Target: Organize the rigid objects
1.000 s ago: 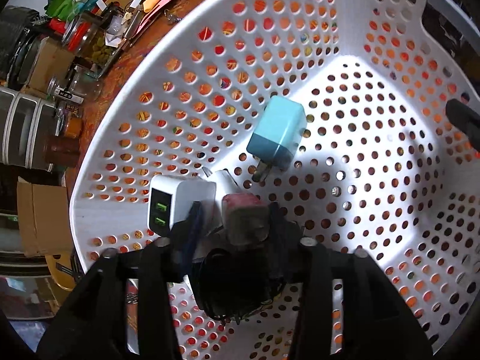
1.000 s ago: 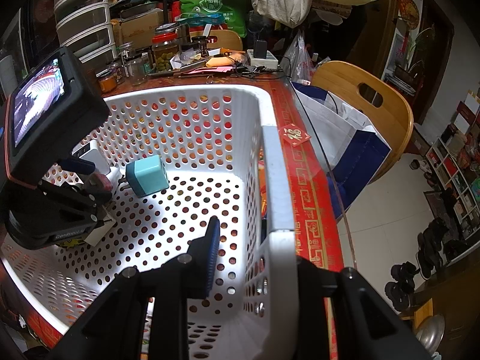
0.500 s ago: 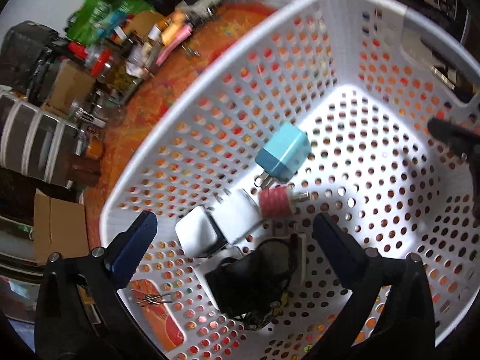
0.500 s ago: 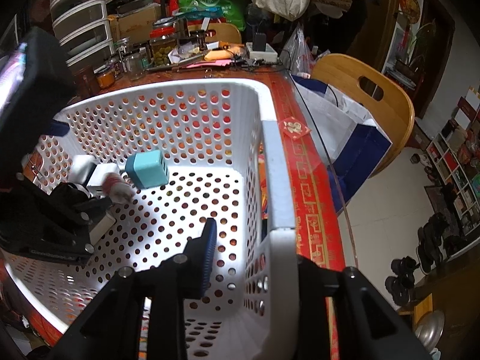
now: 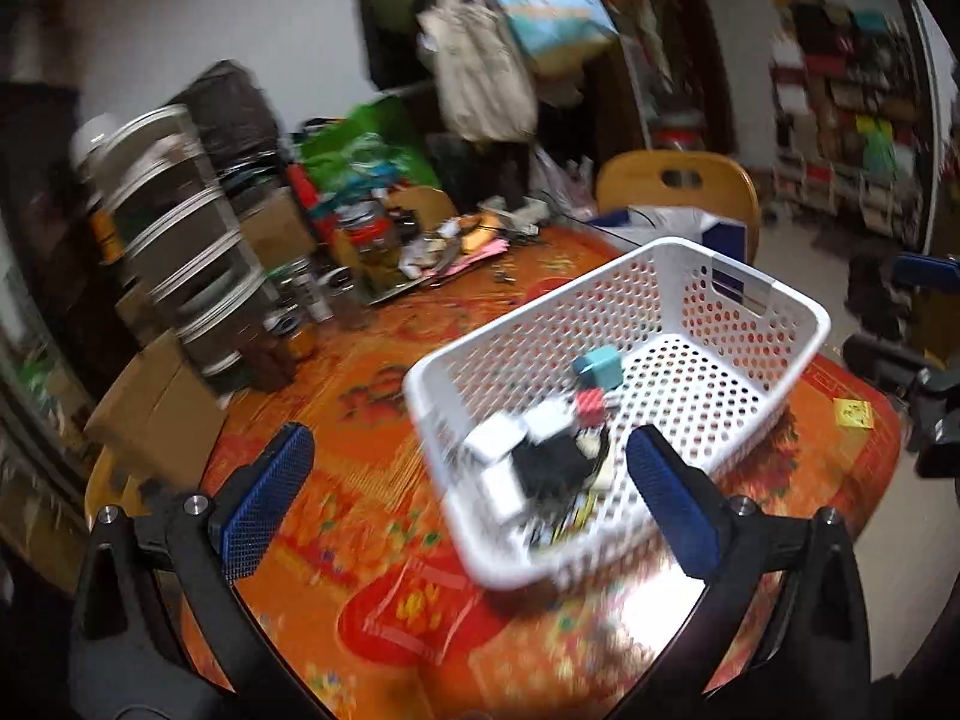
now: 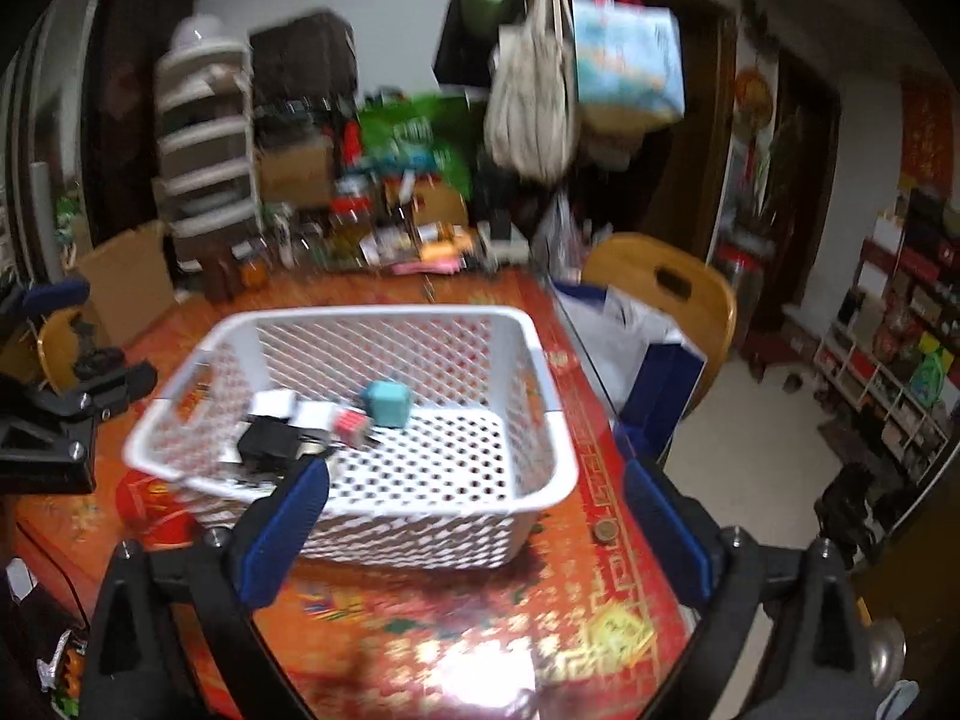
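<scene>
Partly blurred chargers (image 5: 543,450) inside basket (image 5: 798,324)

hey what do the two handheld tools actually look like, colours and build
Both look alike: the left tool and right tool each have black, angular plastic arms with small silver screws near the front. Each finger carries a blue, textured rectangular pad on its inner face. No cables, markings or sleeves are visible.
</scene>
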The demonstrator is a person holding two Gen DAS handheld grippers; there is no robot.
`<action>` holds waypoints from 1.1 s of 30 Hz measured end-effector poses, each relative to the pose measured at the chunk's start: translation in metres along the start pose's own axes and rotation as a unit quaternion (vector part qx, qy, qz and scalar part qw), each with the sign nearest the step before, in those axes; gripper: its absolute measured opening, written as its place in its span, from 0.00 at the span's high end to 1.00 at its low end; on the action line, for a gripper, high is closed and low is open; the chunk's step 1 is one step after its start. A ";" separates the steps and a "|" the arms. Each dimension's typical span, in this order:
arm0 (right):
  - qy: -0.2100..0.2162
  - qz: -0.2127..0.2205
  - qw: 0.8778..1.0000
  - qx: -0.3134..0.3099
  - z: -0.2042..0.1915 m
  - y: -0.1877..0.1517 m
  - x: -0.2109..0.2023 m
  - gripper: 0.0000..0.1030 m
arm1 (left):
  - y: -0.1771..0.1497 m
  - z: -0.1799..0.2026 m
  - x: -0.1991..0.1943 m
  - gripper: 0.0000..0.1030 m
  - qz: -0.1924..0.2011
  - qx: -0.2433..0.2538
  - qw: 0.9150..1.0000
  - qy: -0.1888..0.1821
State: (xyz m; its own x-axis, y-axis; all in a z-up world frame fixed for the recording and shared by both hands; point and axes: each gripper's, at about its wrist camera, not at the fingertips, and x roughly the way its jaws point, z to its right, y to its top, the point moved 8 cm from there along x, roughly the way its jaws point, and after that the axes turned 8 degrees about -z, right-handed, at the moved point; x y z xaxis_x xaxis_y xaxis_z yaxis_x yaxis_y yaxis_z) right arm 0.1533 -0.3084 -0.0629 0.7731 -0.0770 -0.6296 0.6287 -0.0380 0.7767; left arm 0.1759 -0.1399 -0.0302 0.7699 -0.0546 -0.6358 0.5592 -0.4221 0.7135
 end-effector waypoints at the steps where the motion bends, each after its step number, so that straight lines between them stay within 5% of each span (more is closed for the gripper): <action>1: 0.005 0.022 1.000 0.004 -0.013 -0.009 -0.018 0.04 | -0.017 -0.008 -0.014 0.00 0.007 -0.017 1.000 -0.006; 7: 0.022 0.056 0.998 -0.009 -0.066 -0.050 -0.089 0.03 | -0.099 -0.045 -0.095 0.00 0.044 -0.102 0.994 -0.007; 15: 0.010 0.064 0.998 -0.007 -0.076 -0.064 -0.139 0.03 | -0.120 -0.035 -0.171 0.00 0.091 -0.102 0.991 0.007; 24: 0.007 0.022 1.000 -0.010 -0.068 -0.070 -0.109 0.03 | -0.114 -0.009 -0.130 0.00 0.032 -0.099 0.994 -0.019; 33: 0.010 0.021 1.000 -0.001 -0.060 -0.071 -0.108 0.03 | -0.110 -0.007 -0.115 0.00 0.024 -0.105 0.994 -0.027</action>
State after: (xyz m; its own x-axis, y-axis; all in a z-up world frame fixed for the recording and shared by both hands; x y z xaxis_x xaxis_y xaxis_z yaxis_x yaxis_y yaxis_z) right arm 0.0300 -0.2380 -0.0508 0.8006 -0.0594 -0.5963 0.5955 -0.0324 0.8027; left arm 0.0282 -0.0803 -0.0338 0.7826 -0.1207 -0.6107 0.5787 -0.2206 0.7852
